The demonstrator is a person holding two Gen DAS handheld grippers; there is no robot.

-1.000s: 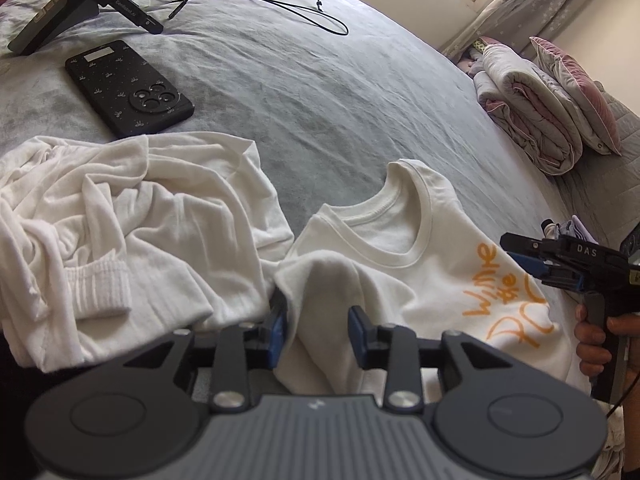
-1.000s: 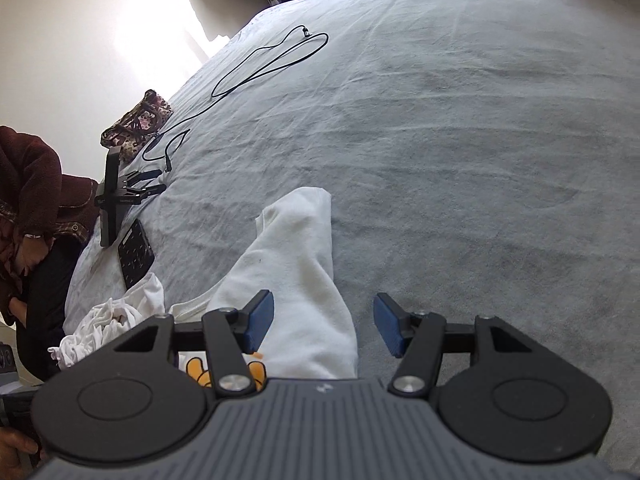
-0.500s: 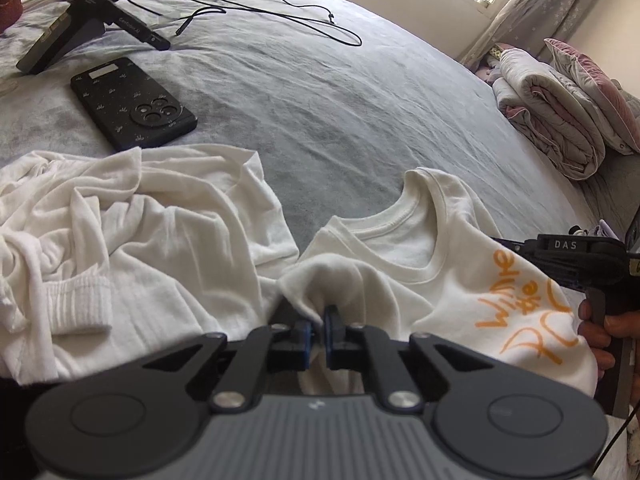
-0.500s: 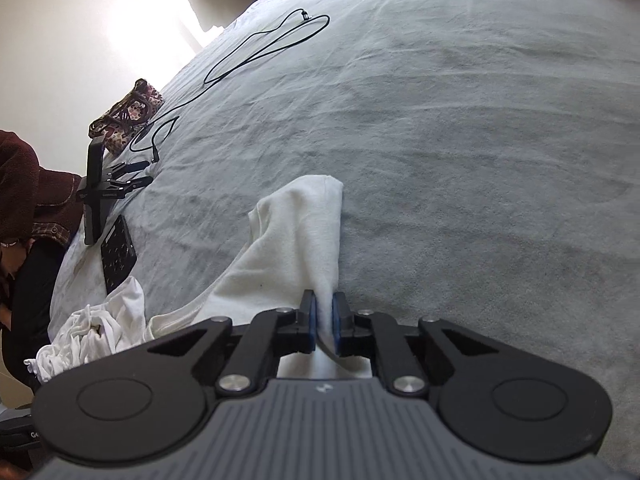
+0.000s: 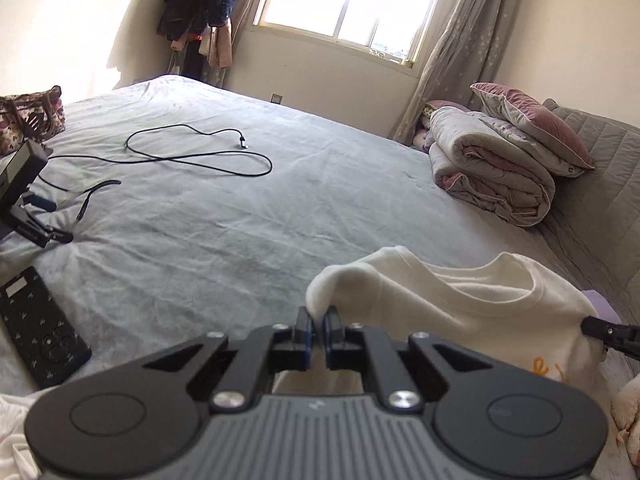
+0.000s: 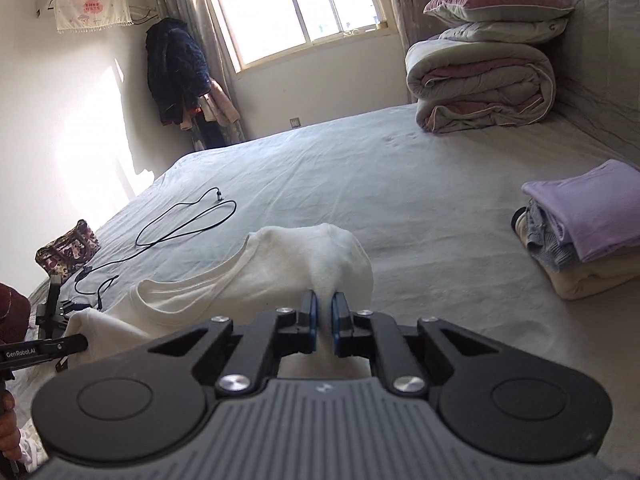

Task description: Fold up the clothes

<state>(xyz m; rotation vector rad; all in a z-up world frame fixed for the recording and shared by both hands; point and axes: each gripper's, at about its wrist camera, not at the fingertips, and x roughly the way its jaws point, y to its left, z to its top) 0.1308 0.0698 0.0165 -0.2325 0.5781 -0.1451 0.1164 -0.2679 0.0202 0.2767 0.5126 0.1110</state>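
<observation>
- The left tongs (image 5: 316,330) were clamped on one shoulder of the white T-shirt (image 5: 460,300), and the right tongs (image 6: 325,314) were clamped on its other shoulder.
- The T-shirt hung between the two tongs above the grey bed (image 5: 240,220), neckline up, its hem hidden below both views.
- Judged from this, its folding had hardly begun: the shirt was only picked up, not yet laid flat or creased.
- A folded stack (image 6: 584,232) lay on the bed to the right of the T-shirt, suggesting some clothes were done.
- Part of a crumpled white garment (image 5: 12,432) showed at the bed's near left, apparently still waiting.
</observation>
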